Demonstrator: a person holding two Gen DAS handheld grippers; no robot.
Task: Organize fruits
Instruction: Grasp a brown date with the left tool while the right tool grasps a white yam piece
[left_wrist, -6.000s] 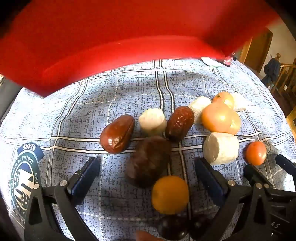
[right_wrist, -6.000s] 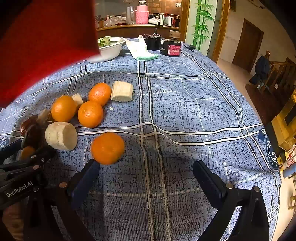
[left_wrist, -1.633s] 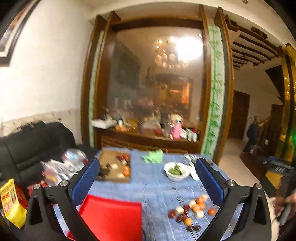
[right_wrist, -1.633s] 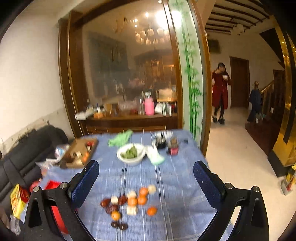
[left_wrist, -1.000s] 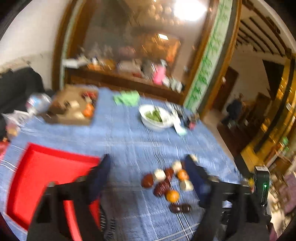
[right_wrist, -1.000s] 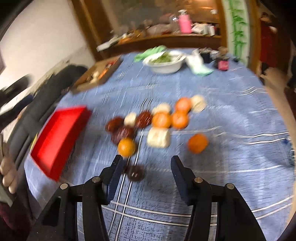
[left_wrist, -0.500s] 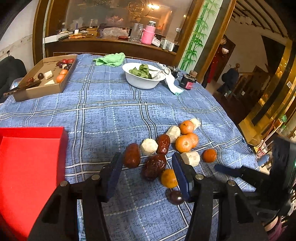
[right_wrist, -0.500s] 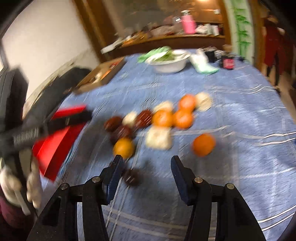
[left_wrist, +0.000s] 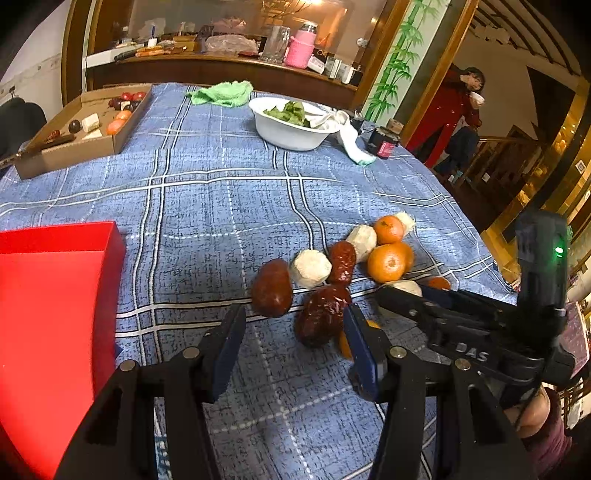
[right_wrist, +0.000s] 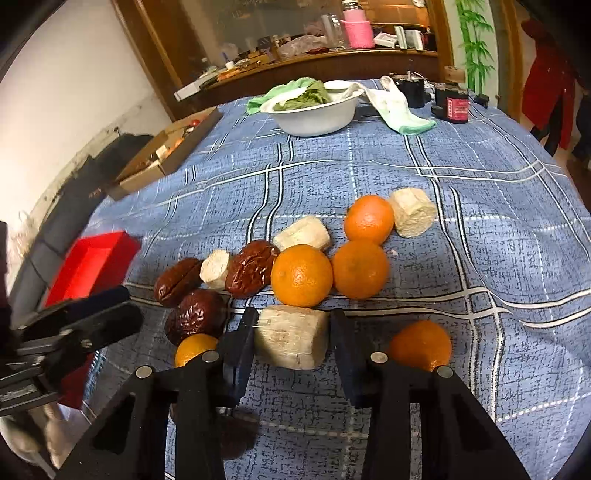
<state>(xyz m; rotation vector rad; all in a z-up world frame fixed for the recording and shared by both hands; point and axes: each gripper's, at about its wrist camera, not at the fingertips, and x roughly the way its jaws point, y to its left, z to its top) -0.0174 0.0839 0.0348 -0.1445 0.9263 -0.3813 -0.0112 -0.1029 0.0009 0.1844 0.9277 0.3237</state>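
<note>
Fruits: white chunk (right_wrist: 291, 338) between closing right tongs (right_wrist: 291, 332), pads barely touching; left tongs (left_wrist: 291, 345) apart, empty. Risk: neighbouring orange (right_wrist: 301, 275) knocked rolling.

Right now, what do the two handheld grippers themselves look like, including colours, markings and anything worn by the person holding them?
Both the left gripper and the right gripper have black skeletal frames with silver pivot bolts and dark blue finger pads. In the left wrist view, the right gripper's body shows white lettering and a green indicator light. A dark maroon sleeve shows beneath it.

Both grippers (left_wrist: 293, 347) (right_wrist: 291, 343) angled down, jaws partly closed
</note>
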